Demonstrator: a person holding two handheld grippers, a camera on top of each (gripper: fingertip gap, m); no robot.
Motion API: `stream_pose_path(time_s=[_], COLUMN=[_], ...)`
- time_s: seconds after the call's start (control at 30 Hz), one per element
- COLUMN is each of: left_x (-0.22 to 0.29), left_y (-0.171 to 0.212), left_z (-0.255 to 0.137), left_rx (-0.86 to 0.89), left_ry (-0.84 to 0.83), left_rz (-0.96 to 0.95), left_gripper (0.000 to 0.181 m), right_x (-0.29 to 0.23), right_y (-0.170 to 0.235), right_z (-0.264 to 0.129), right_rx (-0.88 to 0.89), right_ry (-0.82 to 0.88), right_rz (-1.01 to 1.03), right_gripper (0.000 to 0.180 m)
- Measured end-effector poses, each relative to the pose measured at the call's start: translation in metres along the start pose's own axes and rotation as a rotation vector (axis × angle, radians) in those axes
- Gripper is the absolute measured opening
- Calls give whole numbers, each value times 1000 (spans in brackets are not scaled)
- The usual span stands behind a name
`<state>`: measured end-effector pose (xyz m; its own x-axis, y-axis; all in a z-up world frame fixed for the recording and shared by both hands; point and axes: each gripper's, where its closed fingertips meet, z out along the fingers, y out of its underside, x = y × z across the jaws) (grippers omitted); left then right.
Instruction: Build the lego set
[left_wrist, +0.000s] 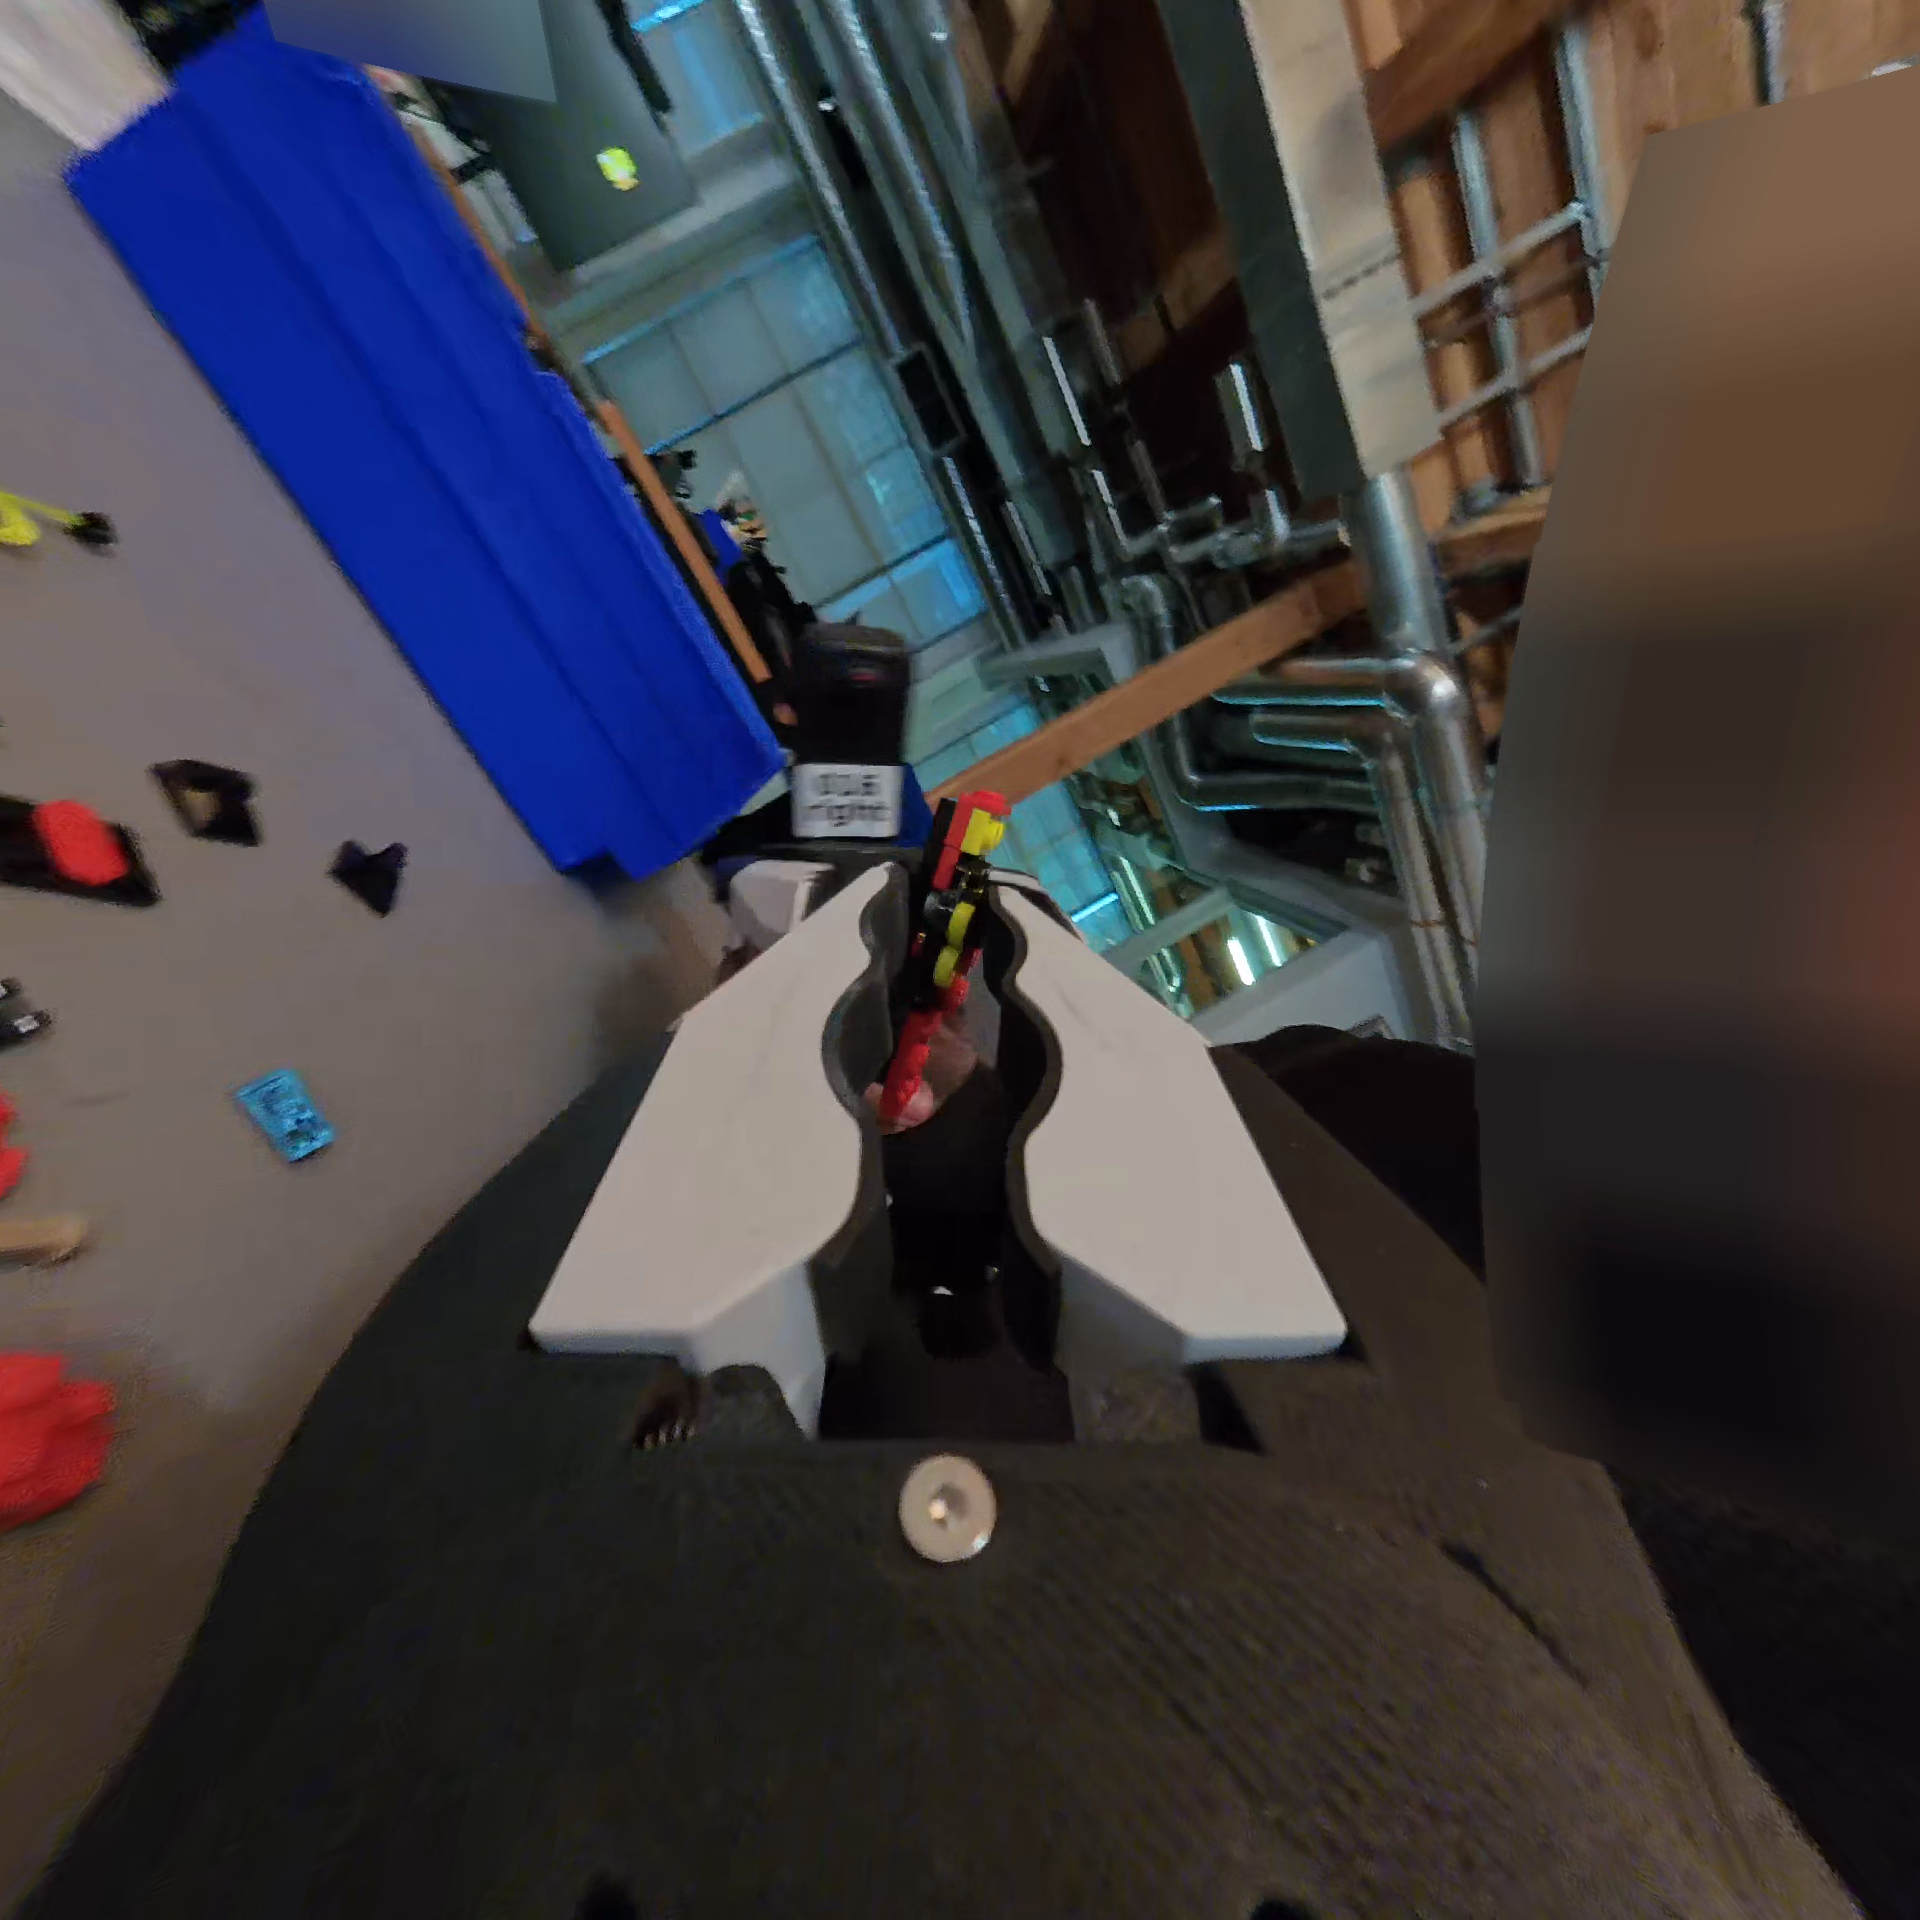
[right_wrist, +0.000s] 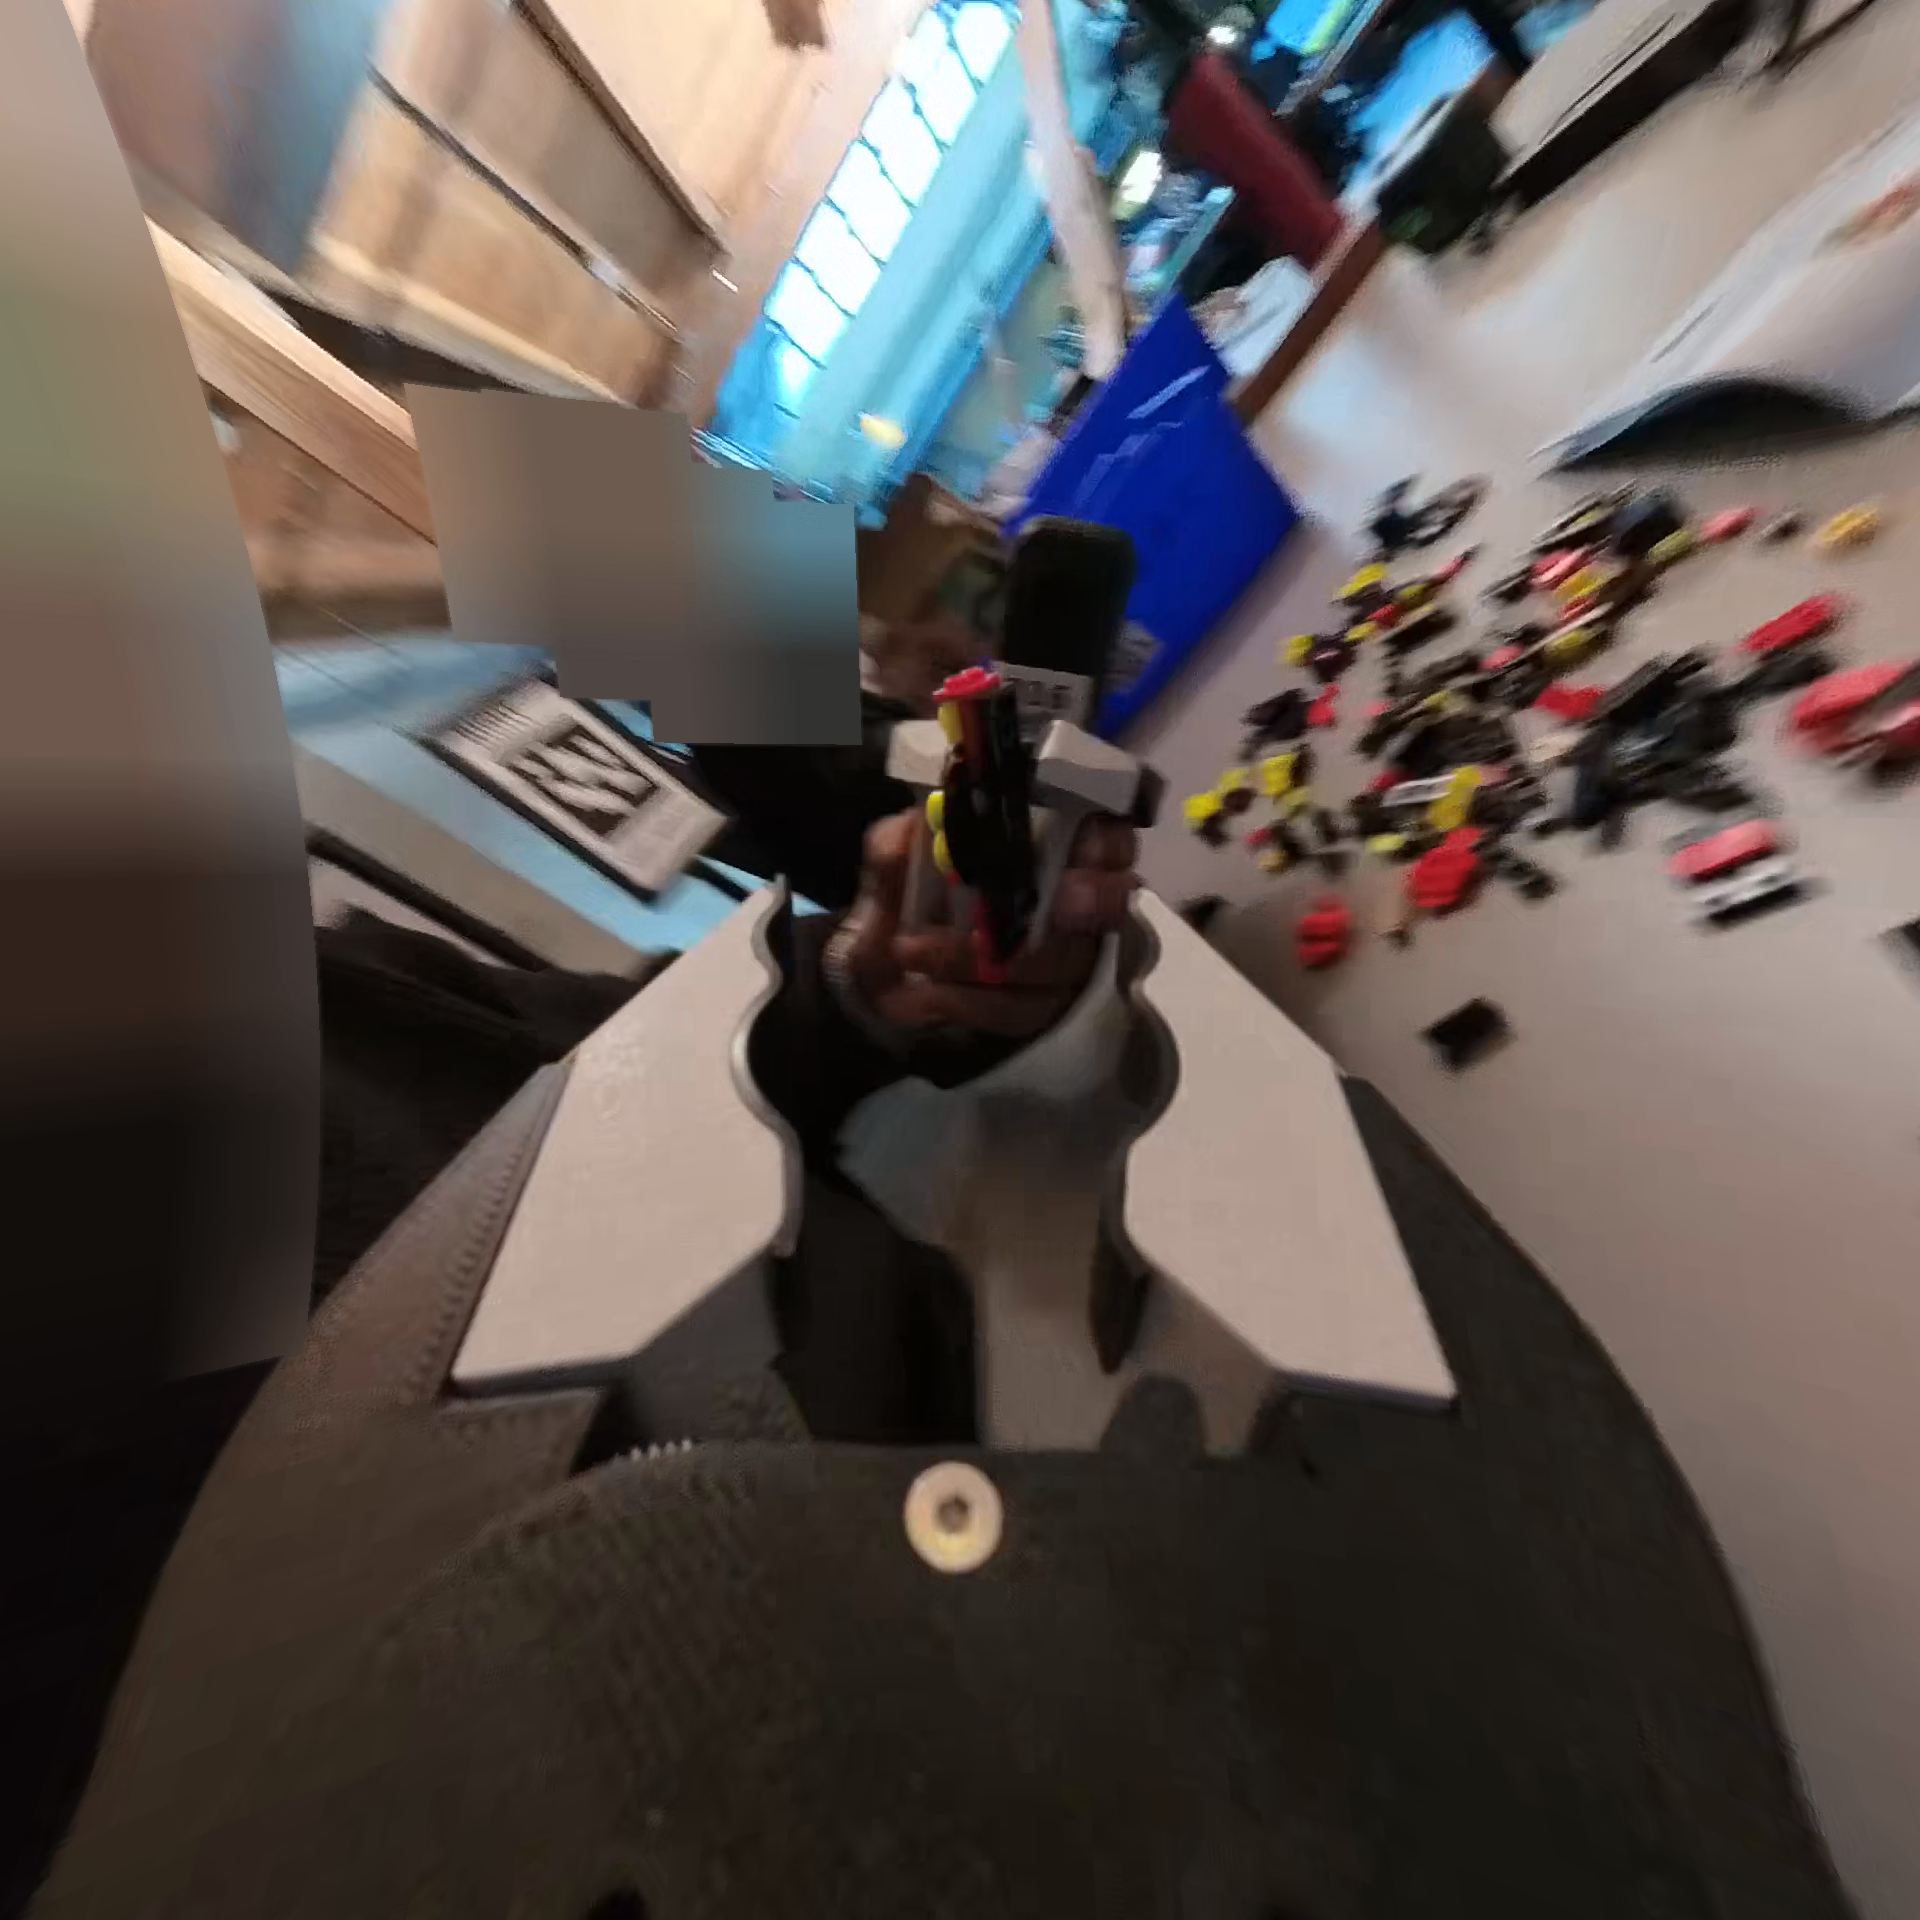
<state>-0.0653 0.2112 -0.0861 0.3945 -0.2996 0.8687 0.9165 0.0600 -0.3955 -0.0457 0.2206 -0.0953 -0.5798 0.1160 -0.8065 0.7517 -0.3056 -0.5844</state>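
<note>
Clamped between the two pale grey fingers of the left gripper (left_wrist: 951, 883) is a slim lego assembly (left_wrist: 948, 940) of red, yellow and black pieces, held on edge and raised off the table. Nearest in the left wrist view, the gripper's body is seen as a black, coarsely ribbed shell with a round silver screw, from which the smooth, wedge-shaped fingers with scalloped inner edges run forward and nearly meet around the assembly. A red studded strip forms the near end of the assembly, and a small red and yellow block stands clear of the fingertips at the far end. Just beyond the tips, the right gripper (left_wrist: 821, 883) is seen facing back, with a black handle and a white label above it.

In the right wrist view, the right gripper (right_wrist: 956, 914) is shown with its fingers spread wide and nothing between them. Beyond them, a hand (right_wrist: 977, 935) is wrapped around the other tool, whose fingers (right_wrist: 1081, 774) are closed on the same assembly (right_wrist: 982, 821), held upright.

On the grey table (left_wrist: 208, 1039), at the left, loose flat pieces in black and red (left_wrist: 73, 842) are scattered, with a small light blue card (left_wrist: 286, 1112) nearby. Farther off, a blue folded sheet (left_wrist: 436, 520) lies across the table. At the right of the right wrist view, a blurred heap of red, yellow and black pieces (right_wrist: 1558, 727) is spread on the table.
</note>
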Motion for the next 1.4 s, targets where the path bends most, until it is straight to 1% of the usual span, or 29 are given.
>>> stream_pose_path(time_s=[0.03, 0.1, 0.13, 0.2, 0.27, 0.4, 0.5, 0.87, 1.0, 1.03, 1.07, 1.1, 1.27, 1.33, 1.4], left_x=[-4, -9, -11, -12, -11, -10, -14, -12, -11, -10, -8, -7, -11, -13, -13], left_y=[1, 4, 6, 12, 19, 24, 23, 26, 23, 22, 21, 21, 32, 38, 38], left_z=[0, 1, 3, 8, 12, 17, 16, 18, 17, 16, 15, 13, 14, 16, 17], left_rx=[0, -10, -19, -40, -62, -83, -82, -108, -101, -98, -99, -104, -183, -211, -202], left_ry=[-22, -58, -73, -91, -101, -108, -129, -127, -113, -99, -86, -77, -116, -127, -122], left_rz=[-2, 1, 10, 31, 55, 87, 88, 133, 92, 83, 78, 78, 143, 142, 127], left_gripper=[11, 10, 9, 10, 9, 9, 9, 8, 9, 15, 30, 31, 27, 25, 22], right_x=[4, 10, 11, 8, 6, 9, 12, 11, 10, 10, 9, 9, 8, 9, 8], right_y=[0, -1, 0, 4, 8, 6, 7, 8, 4, 0, -2, -5, -7, -4, 1], right_z=[0, 0, 0, 2, 3, 0, -1, -2, -2, -3, -6, -8, -11, -9, -6], right_rx=[-15, -39, -61, -91, -98, -66, -64, -130, -88, -69, -57, -48, 3, -12, -40], right_ry=[77, 209, 247, 269, 250, 189, 167, 198, 181, 180, 174, 164, 83, 75, 77], right_rz=[-112, -339, -421, -498, -470, -325, -267, -356, -324, -322, -316, -301, -133, -115, -125], right_gripper=[60, 59, 53, 46, 36, 13, 14, 13, 13, 13, 13, 13, 13, 13, 13])
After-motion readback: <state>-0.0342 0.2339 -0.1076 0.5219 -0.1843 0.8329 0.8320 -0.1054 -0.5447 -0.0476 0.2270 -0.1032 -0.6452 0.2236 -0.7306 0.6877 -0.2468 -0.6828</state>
